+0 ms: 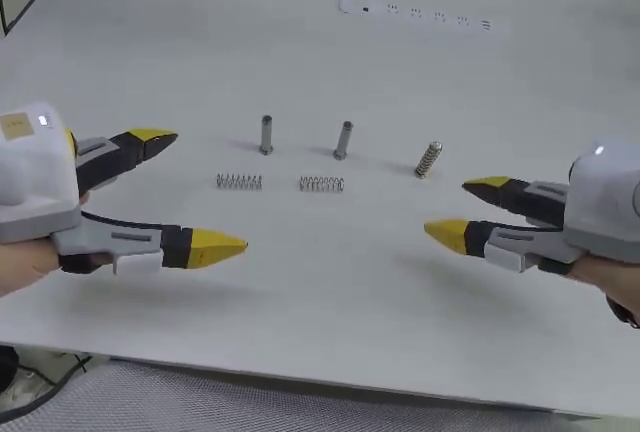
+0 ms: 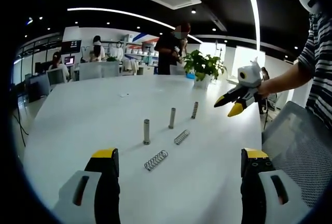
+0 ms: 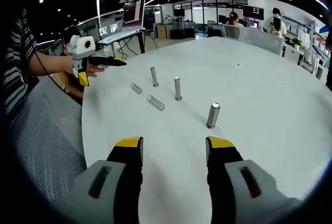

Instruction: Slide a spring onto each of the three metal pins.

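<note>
**Desk:** Where does the job stand?

**Photographer:** One done, by the look of it. The middle pin point(image 1: 343, 139) stands bare on the white bench point(image 1: 330, 292). To its right, the right pin point(image 1: 434, 146) already wears a fitted spring point(image 1: 428, 161). The left pin point(image 1: 266, 135), on the middle pin's other side, is bare too.

**Desk:** And the loose springs?

**Photographer:** Two lie flat on the bench. The first loose spring point(image 1: 321, 184) is just in front of the middle pin, on the person's side. The second loose spring point(image 1: 239, 182) lies further to the middle pin's left.

**Desk:** The tools?

**Photographer:** Both are empty and touch nothing. The left tool point(image 1: 205, 192) hovers left of the middle pin, jaws spread wide. The right tool point(image 1: 449, 208) hovers to the middle pin's right, jaws parted rather less.

**Desk:** So the step in hand?

**Photographer:** I judge it the pickup of a second spring. One tool must come down over a loose spring and close lightly across the coils, so it neither rolls nor squashes. Then it must lift the spring, turn it upright and line its bore over a bare pin.
</note>
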A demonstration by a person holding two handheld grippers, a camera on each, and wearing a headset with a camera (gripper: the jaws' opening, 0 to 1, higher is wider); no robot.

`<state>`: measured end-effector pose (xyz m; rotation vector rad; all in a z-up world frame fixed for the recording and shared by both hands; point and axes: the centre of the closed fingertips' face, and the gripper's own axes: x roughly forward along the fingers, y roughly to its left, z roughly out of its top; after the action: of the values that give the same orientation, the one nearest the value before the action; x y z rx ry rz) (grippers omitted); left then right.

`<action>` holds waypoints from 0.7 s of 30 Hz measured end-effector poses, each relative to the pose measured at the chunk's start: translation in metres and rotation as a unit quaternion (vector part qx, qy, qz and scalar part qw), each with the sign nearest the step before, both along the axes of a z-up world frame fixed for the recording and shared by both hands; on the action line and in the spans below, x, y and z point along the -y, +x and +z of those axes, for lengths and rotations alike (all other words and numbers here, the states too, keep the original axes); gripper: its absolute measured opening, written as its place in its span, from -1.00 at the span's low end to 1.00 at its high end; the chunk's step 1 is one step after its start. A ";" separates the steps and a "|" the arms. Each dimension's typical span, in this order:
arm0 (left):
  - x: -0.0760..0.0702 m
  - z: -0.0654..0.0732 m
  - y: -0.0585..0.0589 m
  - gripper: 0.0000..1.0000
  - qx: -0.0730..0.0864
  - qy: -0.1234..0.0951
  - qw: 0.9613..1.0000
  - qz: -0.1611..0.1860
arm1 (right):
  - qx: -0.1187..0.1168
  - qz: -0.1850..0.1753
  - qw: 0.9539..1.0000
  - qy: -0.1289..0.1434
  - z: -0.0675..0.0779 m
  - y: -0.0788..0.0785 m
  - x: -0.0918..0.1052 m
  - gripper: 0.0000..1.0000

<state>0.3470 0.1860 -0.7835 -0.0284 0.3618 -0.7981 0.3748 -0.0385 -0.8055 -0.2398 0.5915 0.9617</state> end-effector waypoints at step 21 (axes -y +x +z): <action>-0.004 0.002 -0.005 0.95 0.000 -0.002 1.000 0.000 | 0.012 0.039 0.999 -0.021 0.000 -0.005 -0.021 -0.01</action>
<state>0.3421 0.1897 -0.7814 -0.0311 0.3602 -0.7987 0.3698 -0.0175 -0.8057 -0.3132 0.5853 1.0201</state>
